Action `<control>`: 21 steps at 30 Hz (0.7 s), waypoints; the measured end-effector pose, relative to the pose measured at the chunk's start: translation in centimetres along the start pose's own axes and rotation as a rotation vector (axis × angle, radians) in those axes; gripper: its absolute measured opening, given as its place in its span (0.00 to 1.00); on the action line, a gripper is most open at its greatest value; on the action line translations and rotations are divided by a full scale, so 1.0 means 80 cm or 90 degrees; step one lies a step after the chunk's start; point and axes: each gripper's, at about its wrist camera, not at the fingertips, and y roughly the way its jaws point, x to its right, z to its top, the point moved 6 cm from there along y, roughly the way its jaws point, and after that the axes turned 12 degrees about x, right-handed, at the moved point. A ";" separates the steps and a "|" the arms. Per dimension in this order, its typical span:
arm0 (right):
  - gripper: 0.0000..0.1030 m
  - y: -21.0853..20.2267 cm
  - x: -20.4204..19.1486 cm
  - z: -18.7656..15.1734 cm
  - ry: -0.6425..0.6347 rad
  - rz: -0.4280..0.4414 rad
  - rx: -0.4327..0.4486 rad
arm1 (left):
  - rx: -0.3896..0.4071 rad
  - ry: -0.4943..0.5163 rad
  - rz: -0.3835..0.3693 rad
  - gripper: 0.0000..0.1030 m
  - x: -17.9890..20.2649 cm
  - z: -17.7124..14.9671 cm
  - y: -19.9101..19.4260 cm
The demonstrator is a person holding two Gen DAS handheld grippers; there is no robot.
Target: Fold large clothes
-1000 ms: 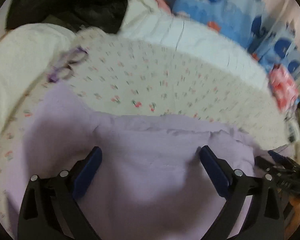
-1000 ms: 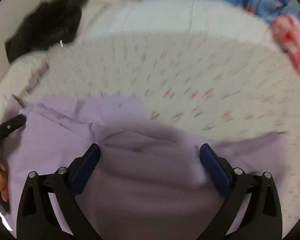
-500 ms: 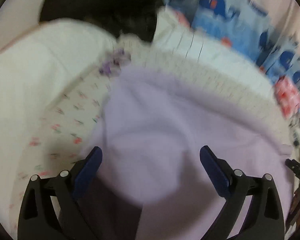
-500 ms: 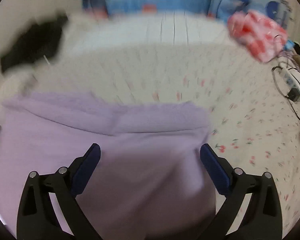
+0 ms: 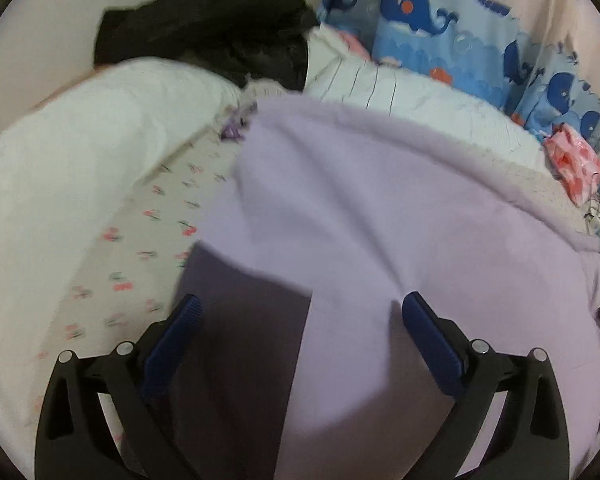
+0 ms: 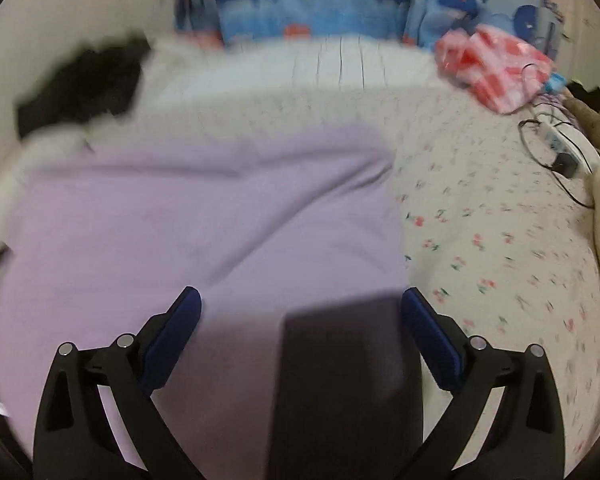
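A large lilac garment (image 5: 380, 220) lies spread over the cherry-print bed sheet (image 5: 148, 248) and fills most of the left wrist view. My left gripper (image 5: 298, 312) is open above it, with cloth lying between and under the wide-set blue fingers. In the right wrist view the same lilac garment (image 6: 200, 220) covers the left and middle. My right gripper (image 6: 300, 304) is open over its near right part. A darker, shadowed flap of the cloth (image 6: 340, 380) sits close to the lens between the fingers. Both views are motion-blurred.
Black clothing (image 5: 204, 32) is heaped at the far left by the wall. A white duvet (image 5: 80, 152) lies to the left. A whale-print curtain (image 5: 440, 20) hangs behind. A red-and-white bundle (image 6: 496, 68) and cables with a power strip (image 6: 560, 148) lie far right.
The lilac garment has swept away from the cameras and now covers much more of the sheet. Both views have tilted up toward the wall. The fingers' spread is unchanged.
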 end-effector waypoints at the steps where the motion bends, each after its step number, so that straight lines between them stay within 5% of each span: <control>1: 0.94 -0.023 -0.002 -0.001 -0.003 0.007 0.026 | 0.011 0.006 -0.002 0.94 -0.002 -0.002 -0.013; 3: 0.94 -0.053 -0.003 -0.022 -0.034 -0.001 0.038 | 0.034 0.029 0.000 0.94 -0.003 -0.008 -0.047; 5: 0.94 -0.035 0.001 -0.070 -0.072 -0.012 -0.054 | 0.047 0.039 -0.004 0.94 -0.001 -0.017 -0.073; 7: 0.94 -0.028 0.011 -0.091 -0.030 0.033 -0.063 | 0.038 0.044 -0.013 0.94 0.003 -0.029 -0.091; 17: 0.94 -0.115 0.022 -0.078 0.048 0.047 -0.098 | 0.042 0.056 -0.045 0.94 0.002 -0.046 -0.157; 21: 0.94 -0.142 0.051 -0.107 0.137 0.061 -0.131 | -0.080 -0.114 -0.179 0.94 -0.025 -0.071 -0.146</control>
